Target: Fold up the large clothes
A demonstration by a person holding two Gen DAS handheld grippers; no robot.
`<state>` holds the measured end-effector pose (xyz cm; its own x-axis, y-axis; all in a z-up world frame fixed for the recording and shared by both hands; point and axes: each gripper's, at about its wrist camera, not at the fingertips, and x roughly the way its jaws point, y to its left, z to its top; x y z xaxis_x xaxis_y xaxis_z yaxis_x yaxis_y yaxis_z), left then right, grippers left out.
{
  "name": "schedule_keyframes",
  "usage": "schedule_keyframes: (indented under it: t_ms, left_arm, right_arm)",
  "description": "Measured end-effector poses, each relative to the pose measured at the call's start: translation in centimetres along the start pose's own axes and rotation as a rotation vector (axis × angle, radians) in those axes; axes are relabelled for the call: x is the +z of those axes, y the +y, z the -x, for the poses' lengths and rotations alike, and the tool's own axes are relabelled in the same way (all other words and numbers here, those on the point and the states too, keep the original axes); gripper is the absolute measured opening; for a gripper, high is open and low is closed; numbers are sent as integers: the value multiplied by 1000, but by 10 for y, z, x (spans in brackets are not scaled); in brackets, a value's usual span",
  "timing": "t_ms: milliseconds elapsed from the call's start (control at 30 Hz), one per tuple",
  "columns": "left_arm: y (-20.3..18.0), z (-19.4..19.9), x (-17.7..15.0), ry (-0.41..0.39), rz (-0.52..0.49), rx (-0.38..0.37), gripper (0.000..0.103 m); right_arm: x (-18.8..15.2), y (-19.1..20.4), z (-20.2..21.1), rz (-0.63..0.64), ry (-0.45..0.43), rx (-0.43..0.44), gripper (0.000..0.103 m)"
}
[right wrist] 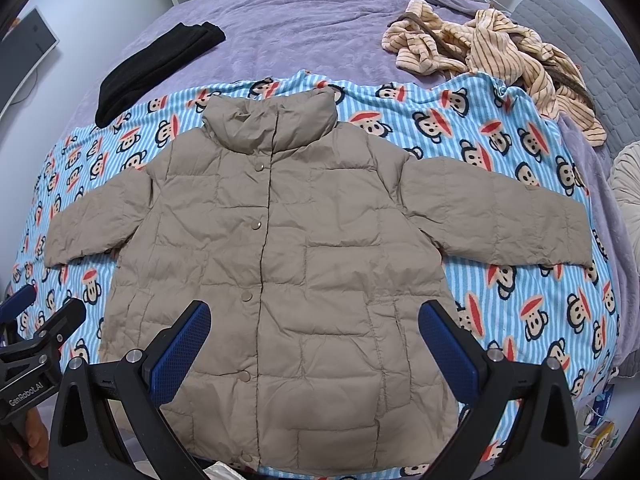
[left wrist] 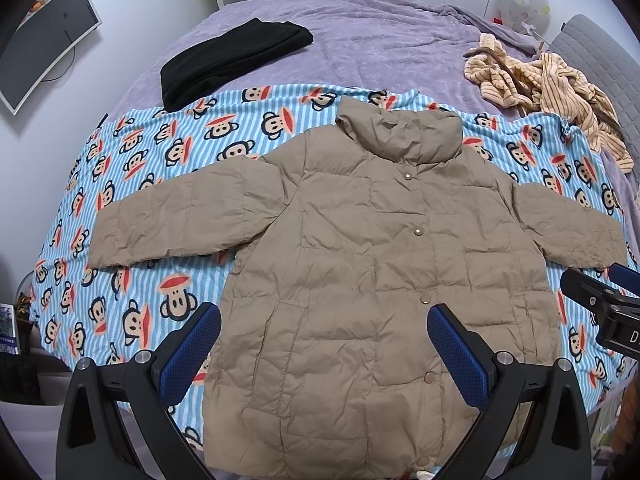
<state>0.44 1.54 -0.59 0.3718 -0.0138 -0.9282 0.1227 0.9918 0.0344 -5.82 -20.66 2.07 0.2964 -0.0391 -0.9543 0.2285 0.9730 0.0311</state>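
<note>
Left wrist view shows your left claw (left wrist: 324,344) spread open, empty, above the tan quilted puffer jacket (left wrist: 360,264) lying flat on the monkey-print blue striped blanket (left wrist: 132,184). Your right claw (right wrist: 314,340) gapes too. At nine o'clock, its slippery sleeve may slide free.

Likely a home bedroom: bed (left wrist: 360,32) with purple blanket, clothes.
</note>
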Motion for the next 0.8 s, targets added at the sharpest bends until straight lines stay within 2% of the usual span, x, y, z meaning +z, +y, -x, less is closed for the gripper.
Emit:
schedule_keyframes:
  t_ms: [800]
  left_arm:
    - [-1, 0, 1, 3, 2, 1, 103]
  right_arm:
    - [3, -1, -1, -2, 3, 0, 103]
